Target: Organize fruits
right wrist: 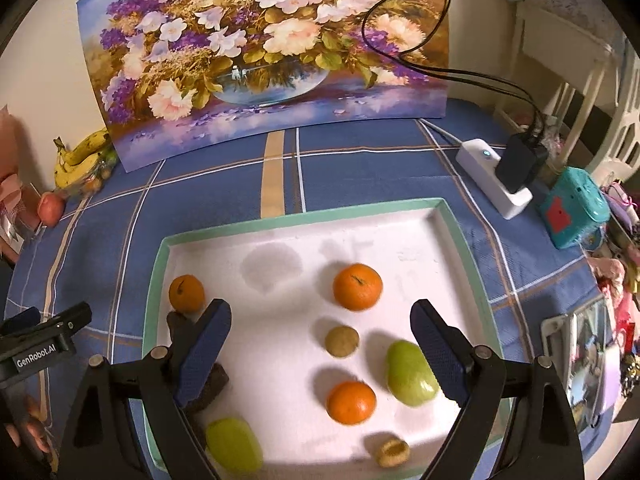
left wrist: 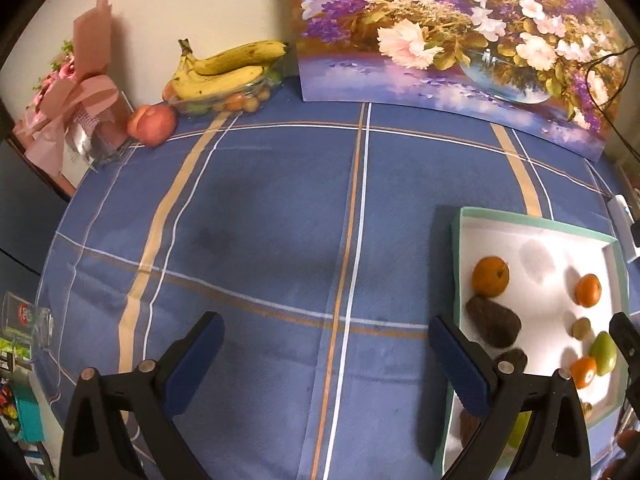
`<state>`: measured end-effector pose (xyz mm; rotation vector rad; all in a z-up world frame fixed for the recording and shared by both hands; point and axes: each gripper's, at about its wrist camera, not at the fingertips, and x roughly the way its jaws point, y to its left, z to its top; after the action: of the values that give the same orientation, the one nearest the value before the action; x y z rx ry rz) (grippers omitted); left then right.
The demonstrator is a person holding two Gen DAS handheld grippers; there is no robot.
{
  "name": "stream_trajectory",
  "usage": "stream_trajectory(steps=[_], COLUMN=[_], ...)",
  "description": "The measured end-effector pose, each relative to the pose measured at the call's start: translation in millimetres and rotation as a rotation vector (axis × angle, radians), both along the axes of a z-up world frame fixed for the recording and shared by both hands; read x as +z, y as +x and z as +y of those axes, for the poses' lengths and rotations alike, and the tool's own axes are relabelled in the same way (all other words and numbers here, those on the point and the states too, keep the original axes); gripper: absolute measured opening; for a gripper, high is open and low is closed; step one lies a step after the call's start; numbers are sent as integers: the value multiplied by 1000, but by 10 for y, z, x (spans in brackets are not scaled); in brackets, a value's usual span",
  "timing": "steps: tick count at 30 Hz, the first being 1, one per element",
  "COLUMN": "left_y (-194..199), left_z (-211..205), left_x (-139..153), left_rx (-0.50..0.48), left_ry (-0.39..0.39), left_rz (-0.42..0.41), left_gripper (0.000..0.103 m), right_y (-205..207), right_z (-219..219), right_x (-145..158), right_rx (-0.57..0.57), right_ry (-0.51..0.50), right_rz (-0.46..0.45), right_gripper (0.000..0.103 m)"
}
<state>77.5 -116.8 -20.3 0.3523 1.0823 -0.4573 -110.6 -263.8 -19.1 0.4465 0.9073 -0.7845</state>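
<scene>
Both grippers are wide open with nothing in them right now. The right gripper (right wrist: 320, 344) hangs over the white tray (right wrist: 448, 216) with the green rim, where the fruit sits: three oranges (right wrist: 357, 286), two green mangoes (right wrist: 410, 374), a small brown fruit (right wrist: 341, 341) in the middle and dark avocados (left wrist: 493, 321) along the left side. The left gripper (left wrist: 326, 360) is over bare blue checked tablecloth (left wrist: 260, 208), left of the tray. Bananas (left wrist: 228, 66) and a peach (left wrist: 152, 124) sit in the far left corner.

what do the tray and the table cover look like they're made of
Tray: probably cardboard, with a matte mint-green rim and a white, soft-looking liner that has shallow round dents, likely foam or paper pulp. Table cover: woven fabric, matte blue with printed stripes; faint creases show.
</scene>
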Motion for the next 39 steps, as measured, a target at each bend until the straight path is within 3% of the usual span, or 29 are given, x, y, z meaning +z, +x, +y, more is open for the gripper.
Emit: stream_trajectory(steps=[7, 19, 29, 39], left_y=[-250, -776, -937, -902], left_z=[196, 553, 879, 904], left_x=[77, 133, 187, 170], left_rx=[18, -50, -13, -18], left_ry=[29, 91, 40, 33], left_rz=[-28, -81, -73, -40], left_gripper=[103, 103, 103, 103], right_y=[-173, -466, -709, -742], right_z=[263, 786, 1123, 1228], right_x=[46, 5, 31, 94], right_rx=[13, 58, 83, 101], right_ry=[-13, -39, -46, -70], right_rz=[5, 21, -10, -27], right_gripper=[91, 91, 91, 91])
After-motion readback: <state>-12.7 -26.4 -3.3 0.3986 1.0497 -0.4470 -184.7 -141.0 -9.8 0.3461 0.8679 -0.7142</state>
